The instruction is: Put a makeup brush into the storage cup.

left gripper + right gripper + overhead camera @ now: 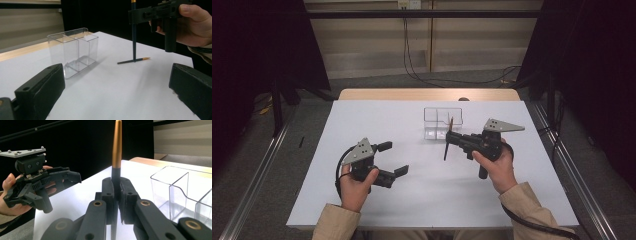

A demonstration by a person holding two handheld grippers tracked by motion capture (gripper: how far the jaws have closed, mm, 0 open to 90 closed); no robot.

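the pen [116, 147] is thin, stiff and light, probably smooth, so it can turn or slip. the right gripper [451, 138] clamps it at the middle, upright, just before the clear box [442, 122]. the left gripper [393, 159] stands open, well apart from the box.

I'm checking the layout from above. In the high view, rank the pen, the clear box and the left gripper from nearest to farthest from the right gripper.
1. pen: clamped upright between the jaws of the right gripper.
2. clear box: just beyond the jaws, toward the table's far edge, empty.
3. left gripper: across the table to the left, jaws open.
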